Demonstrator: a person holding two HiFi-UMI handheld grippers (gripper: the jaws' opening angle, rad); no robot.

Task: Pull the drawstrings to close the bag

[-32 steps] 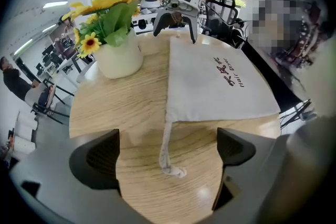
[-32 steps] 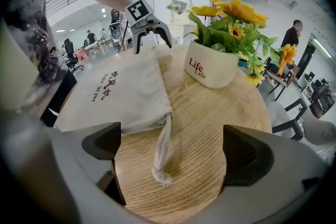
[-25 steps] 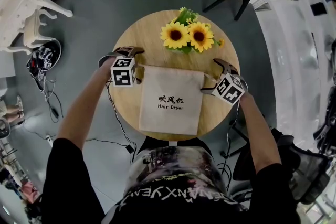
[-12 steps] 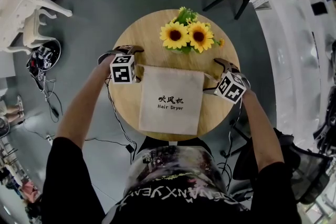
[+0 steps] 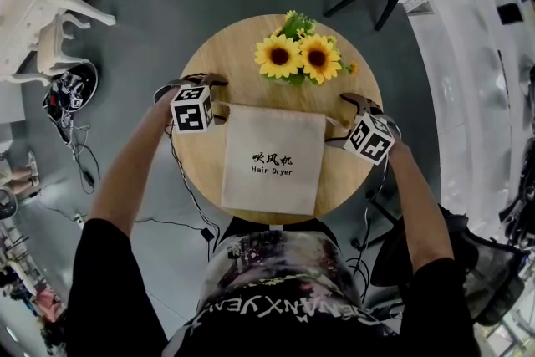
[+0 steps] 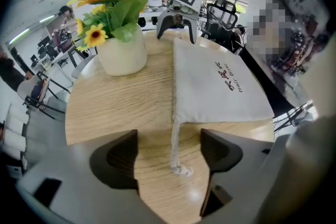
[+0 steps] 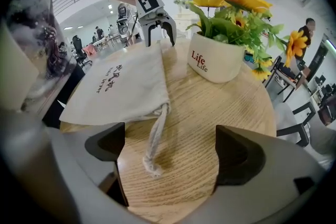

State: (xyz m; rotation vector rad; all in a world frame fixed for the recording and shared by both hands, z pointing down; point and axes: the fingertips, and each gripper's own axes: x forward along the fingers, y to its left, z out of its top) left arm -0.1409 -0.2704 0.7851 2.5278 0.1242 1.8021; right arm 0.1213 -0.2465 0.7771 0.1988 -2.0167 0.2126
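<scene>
As a beige drawstring bag (image 5: 274, 159) marked "Hair Dryer" lies flat on the round tabletop (image 5: 221, 54), near potted sunflowers (image 5: 298, 56) at the far edge, the left gripper (image 6: 169, 144) and right gripper (image 7: 169, 139) straddle its 2 knotted drawstrings (image 6: 177, 168). Both sets of jaws, just closing, stand wide, gripping neither cord.
</scene>
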